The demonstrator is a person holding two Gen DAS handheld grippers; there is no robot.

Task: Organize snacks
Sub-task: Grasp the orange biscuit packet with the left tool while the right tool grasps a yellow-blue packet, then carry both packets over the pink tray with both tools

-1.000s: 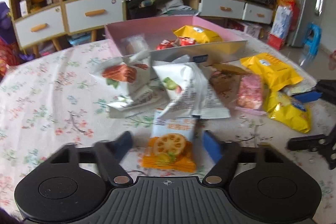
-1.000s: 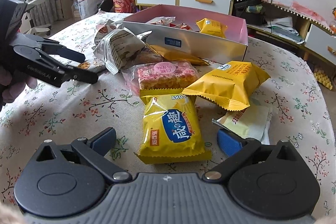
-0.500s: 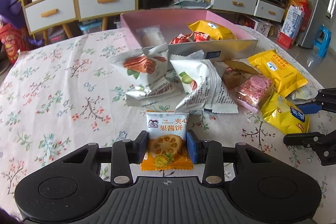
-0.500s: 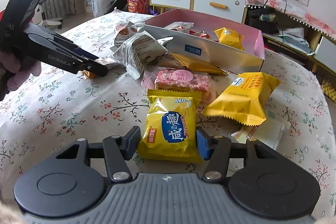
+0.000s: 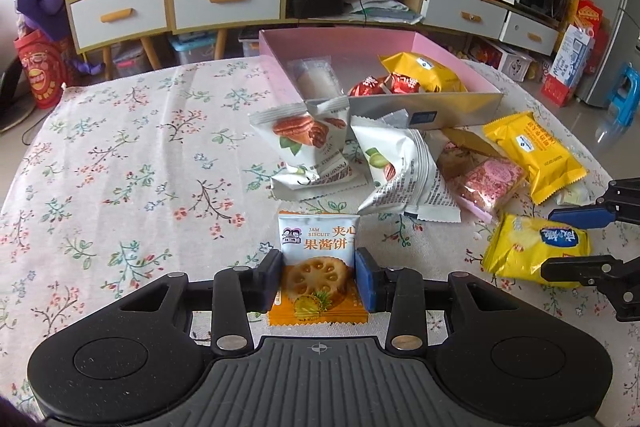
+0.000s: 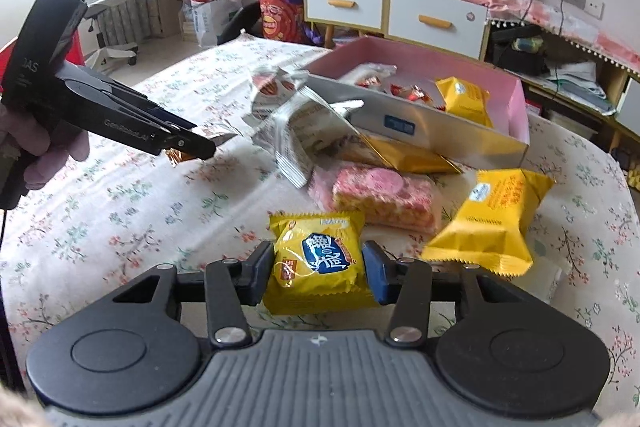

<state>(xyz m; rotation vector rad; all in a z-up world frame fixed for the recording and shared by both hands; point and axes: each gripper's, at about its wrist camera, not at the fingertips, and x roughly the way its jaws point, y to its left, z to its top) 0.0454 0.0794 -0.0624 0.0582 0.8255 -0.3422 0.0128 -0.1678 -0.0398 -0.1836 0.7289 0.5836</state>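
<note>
- Gripping the jam biscuit packet (image 5: 318, 269), your left tongs (image 5: 319, 277) are clamped on its two side edges; the packet stands between the fingers with its orange bottom edge nearest the camera.
- Your right tongs (image 6: 319, 269) are clamped on the yellow snack bag (image 6: 316, 265), pinching it at both sides.
- Only the right wrist view shows your left hand (image 6: 30, 143) wrapped around the handle of the left tongs, which point across the bench (image 6: 120, 195) with the packet just peeking out at their tips.
- Only the left wrist view shows the right tongs from the side, at the far right, fingers above and below the yellow bag.
- Ahead of the left tongs lie two white nut packets (image 5: 310, 147), leaning on each other and against the pink box (image 5: 460, 107).
- The box, beyond both tongs, holds a yellow packet, red wrapped sweets and a clear packet.
- Between the right tongs and the box sit a pink-topped cake packet (image 6: 380, 195) and, to the right, a larger yellow packet (image 6: 492, 219).
</note>
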